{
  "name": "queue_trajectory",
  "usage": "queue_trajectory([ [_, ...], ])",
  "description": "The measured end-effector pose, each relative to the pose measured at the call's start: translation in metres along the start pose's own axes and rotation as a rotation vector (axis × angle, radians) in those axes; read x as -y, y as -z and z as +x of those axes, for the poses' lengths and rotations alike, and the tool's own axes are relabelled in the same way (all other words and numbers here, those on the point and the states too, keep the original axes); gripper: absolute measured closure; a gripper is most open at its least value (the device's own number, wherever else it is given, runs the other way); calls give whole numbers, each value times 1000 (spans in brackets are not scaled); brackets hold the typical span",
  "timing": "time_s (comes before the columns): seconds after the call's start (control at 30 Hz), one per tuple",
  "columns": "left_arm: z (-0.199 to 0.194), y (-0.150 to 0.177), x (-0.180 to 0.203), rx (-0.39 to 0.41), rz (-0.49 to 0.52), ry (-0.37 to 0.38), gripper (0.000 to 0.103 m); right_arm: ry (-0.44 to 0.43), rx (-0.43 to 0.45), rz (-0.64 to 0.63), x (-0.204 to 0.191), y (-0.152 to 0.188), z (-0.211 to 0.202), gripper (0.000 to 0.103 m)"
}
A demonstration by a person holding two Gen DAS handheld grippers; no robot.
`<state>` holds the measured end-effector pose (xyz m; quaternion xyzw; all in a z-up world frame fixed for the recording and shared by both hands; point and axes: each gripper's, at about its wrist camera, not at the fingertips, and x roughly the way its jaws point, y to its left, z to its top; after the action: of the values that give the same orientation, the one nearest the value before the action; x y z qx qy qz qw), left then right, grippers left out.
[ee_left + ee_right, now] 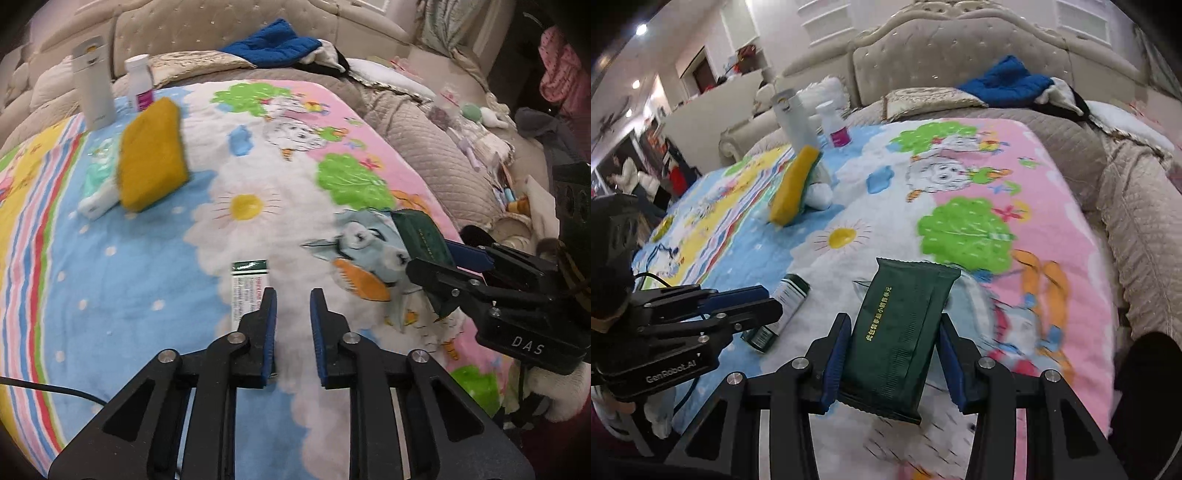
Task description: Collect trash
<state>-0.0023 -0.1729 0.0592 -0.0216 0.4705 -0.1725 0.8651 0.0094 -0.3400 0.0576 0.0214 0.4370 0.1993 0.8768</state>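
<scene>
Cartoon blanket (1071, 258); right tool (892, 362) gripping green packet (897, 332), left tool (293, 332) empty, closed.

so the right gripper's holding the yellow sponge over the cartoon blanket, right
Not quite: the right gripper holds the dark green packet, not the sponge, over the cartoon blanket. The right wrist view shows it between the jaws. The yellow sponge sits farther back, near the tall white bottle.

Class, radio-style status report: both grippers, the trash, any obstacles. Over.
Left gripper shut, empty. Right gripper holds green packet. Tube left on blanket. Nothing in the way.
</scene>
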Motion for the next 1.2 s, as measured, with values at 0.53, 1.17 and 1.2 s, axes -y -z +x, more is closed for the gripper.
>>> queue_trajectory([
  [0.53,14,10,-25,-43,-68,-40,65,-53,13,56,19,22,-15,58],
  [1.17,0,1,24,4,13,-55,83,-23,-12,62,25,33,-22,53],
  [1.2,0,2,24,2,11,-59,83,-28,-23,50,21,34,-17,53],
])
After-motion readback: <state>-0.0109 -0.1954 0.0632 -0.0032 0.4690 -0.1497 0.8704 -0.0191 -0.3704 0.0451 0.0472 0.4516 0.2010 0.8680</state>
